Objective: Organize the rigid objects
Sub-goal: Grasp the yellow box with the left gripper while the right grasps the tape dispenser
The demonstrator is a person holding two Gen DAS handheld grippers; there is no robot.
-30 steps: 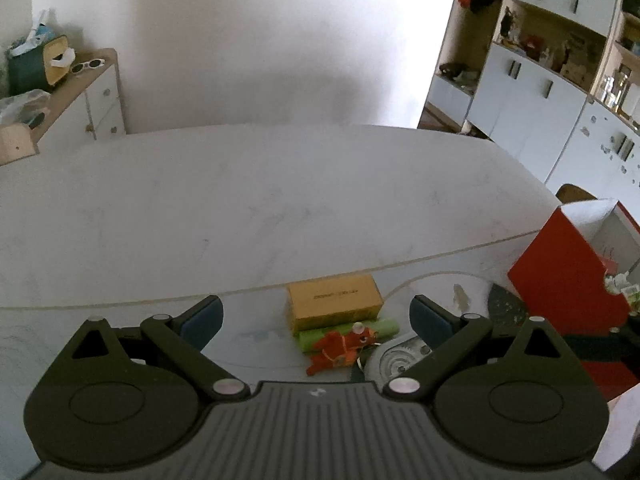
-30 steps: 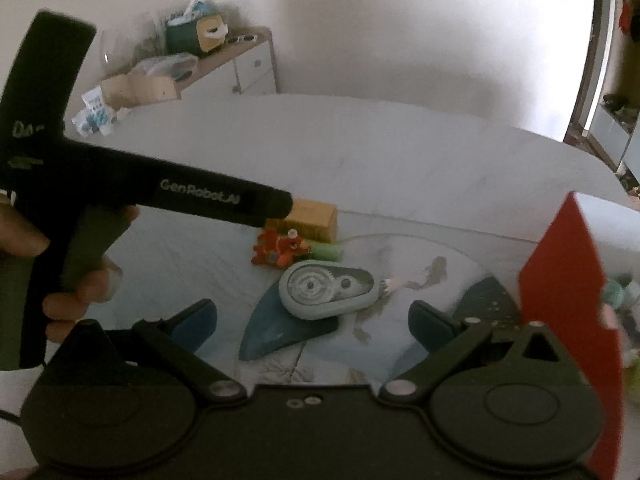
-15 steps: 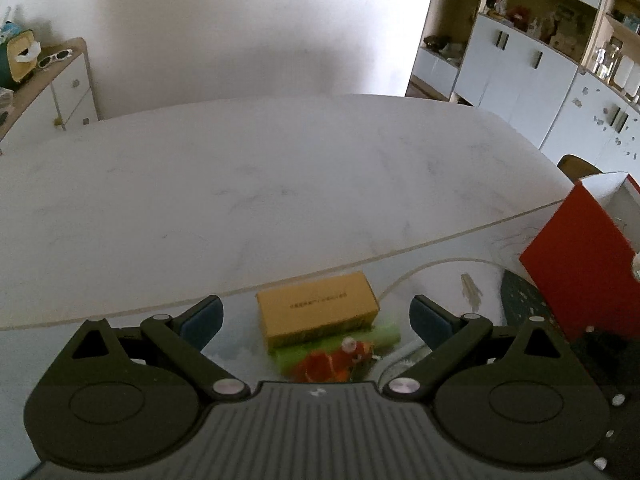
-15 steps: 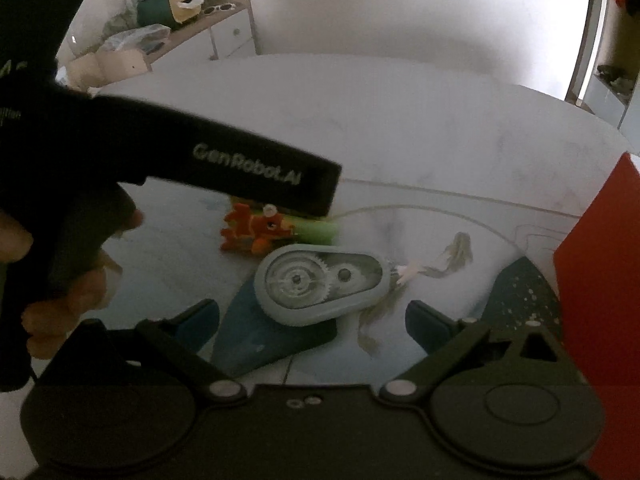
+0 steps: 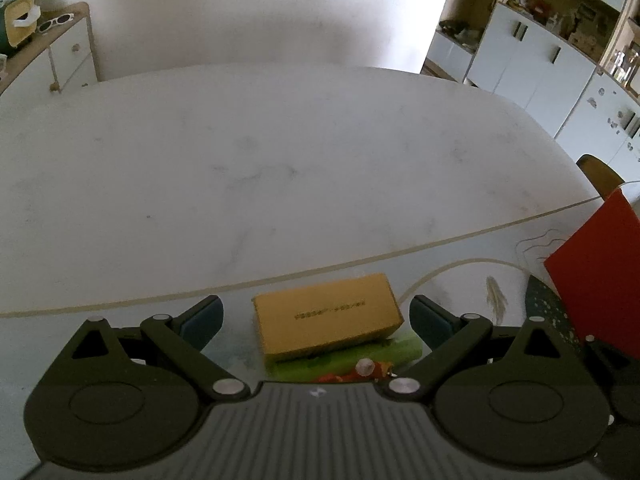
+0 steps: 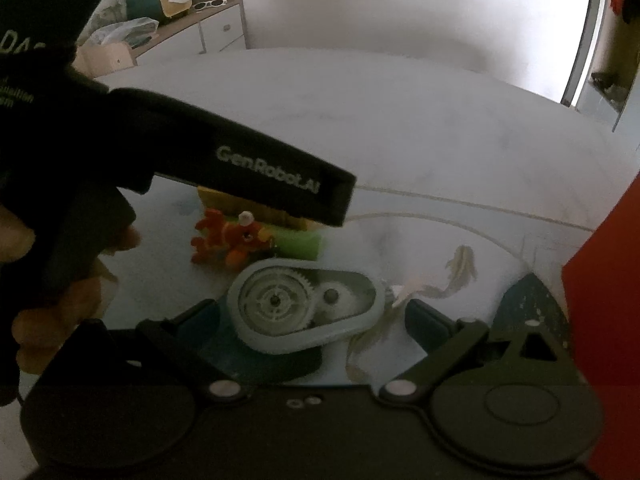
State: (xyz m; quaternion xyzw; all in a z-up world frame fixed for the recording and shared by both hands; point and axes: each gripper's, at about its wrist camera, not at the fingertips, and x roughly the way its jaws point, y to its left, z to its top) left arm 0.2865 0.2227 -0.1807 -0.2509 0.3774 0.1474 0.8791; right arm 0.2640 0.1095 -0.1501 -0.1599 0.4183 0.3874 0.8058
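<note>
Room: pale wall behind; white cupboards (image 5: 532, 64) with open shelves on the right, a low drawer unit (image 5: 60, 56) on the left carrying sunglasses (image 5: 56, 23).
Surface: a wide white marbled top (image 5: 280, 168); its near part is covered by a light mat (image 6: 420, 248) printed with fish and dark shapes.
Red box (image 5: 600, 292): stands at the mat's right edge.
Yellow box (image 5: 328, 326): on the mat, lying partly on a green block (image 5: 400, 350), between the left fingers.
Tape dispenser (image 6: 306, 306): grey-blue, flat on the mat, just ahead of the right fingers.
Orange toy (image 6: 232, 240): just beside the green block.
Left tongs (image 5: 316, 316): spread wide, empty.
Right tongs (image 6: 312, 320): spread wide, empty.
</note>
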